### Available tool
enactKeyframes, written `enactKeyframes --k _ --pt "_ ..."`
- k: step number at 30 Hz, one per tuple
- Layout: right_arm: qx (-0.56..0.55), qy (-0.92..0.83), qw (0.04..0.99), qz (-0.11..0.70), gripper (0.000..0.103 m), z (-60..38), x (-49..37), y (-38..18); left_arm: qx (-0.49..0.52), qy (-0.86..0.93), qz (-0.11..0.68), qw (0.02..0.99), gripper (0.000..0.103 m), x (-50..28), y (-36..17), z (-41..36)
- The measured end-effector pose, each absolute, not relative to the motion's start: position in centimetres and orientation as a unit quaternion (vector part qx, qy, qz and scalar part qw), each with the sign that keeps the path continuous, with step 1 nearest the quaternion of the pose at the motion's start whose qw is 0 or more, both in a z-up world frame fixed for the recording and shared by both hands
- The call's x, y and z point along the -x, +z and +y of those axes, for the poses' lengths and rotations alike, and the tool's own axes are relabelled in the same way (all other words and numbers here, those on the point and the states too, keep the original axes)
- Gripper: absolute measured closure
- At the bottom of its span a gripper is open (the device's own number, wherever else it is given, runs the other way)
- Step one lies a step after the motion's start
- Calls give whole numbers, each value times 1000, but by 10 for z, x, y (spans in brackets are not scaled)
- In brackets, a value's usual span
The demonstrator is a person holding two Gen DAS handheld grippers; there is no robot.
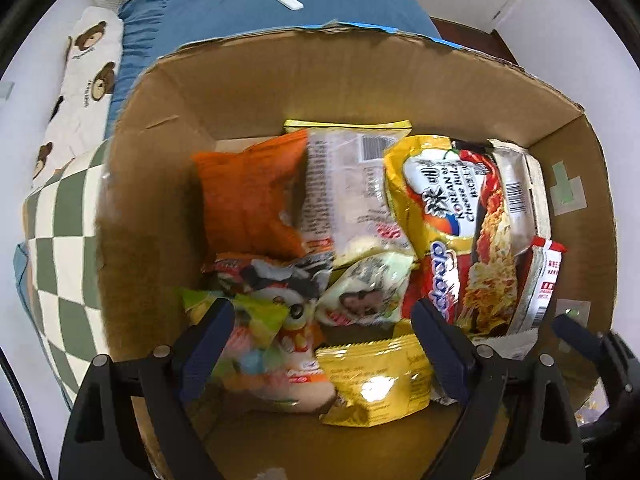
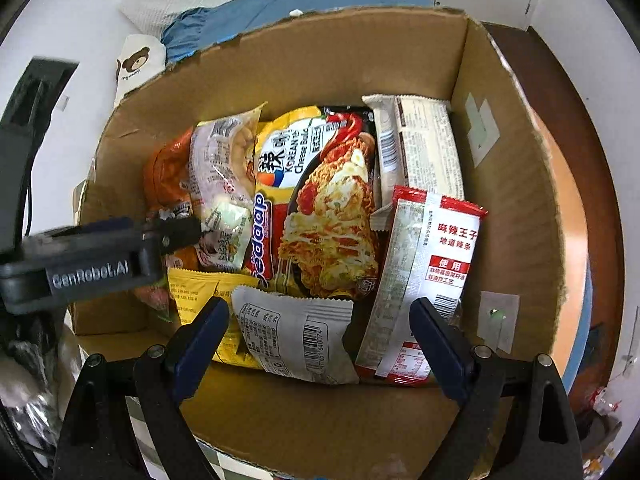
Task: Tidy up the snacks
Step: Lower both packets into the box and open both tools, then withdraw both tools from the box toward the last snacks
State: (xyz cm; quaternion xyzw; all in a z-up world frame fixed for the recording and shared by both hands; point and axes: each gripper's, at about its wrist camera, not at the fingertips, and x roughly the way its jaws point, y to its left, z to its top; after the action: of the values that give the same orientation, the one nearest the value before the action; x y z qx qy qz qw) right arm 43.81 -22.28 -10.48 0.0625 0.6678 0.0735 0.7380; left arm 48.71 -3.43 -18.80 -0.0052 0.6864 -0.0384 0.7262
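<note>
left gripper [image 1: 324, 332] points down into the cardboard box [image 1: 248, 80], jaws spread wide. nothing is pinched; between and below the blue fingers [image 1: 208, 344] lie a colourful cartoon-print packet [image 1: 272, 320], blurred, and a shiny yellow packet [image 1: 372, 384]. neither pad presses on them.

right gripper [image 2: 320, 332] also points down into the same box [image 2: 320, 52], jaws spread wide and pinching nothing. under its gap lies a white packet with a barcode [image 2: 296, 336]; a red-and-white packet with chinese print [image 2: 424, 276] leans just beside the right-hand finger [image 2: 440, 344]. whether that finger touches it cannot be told.

the snacks are all inside the box, piled loosely and overlapping. in the middle sits a yellow noodle packet marked "korean" and "cheese" [image 2: 320, 200]; the left wrist view shows it on the right half of the pile [image 1: 448, 216]. left of it lies a pale translucent packet with small print [image 1: 344, 192], and left again an orange bag [image 1: 248, 196]. a small pale-green packet [image 1: 368, 288] rests near the pile's centre. a cream bar wrapper with a barcode [image 2: 424, 148] lies against the right wall.

the left gripper's body, lettered "genrobot.ai" [image 2: 88, 264], reaches over the box's left edge in the right wrist view.

outside the box: blue bedding [image 1: 280, 8], a bear-print pillow [image 1: 88, 80], a green-and-white checked cushion [image 1: 60, 240].
</note>
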Motion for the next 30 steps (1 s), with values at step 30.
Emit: enactKeyframes --k 30 --pt "7 38 851 524 9 -231 -332 19 18 2 492 871 13 -330 -54 -4"
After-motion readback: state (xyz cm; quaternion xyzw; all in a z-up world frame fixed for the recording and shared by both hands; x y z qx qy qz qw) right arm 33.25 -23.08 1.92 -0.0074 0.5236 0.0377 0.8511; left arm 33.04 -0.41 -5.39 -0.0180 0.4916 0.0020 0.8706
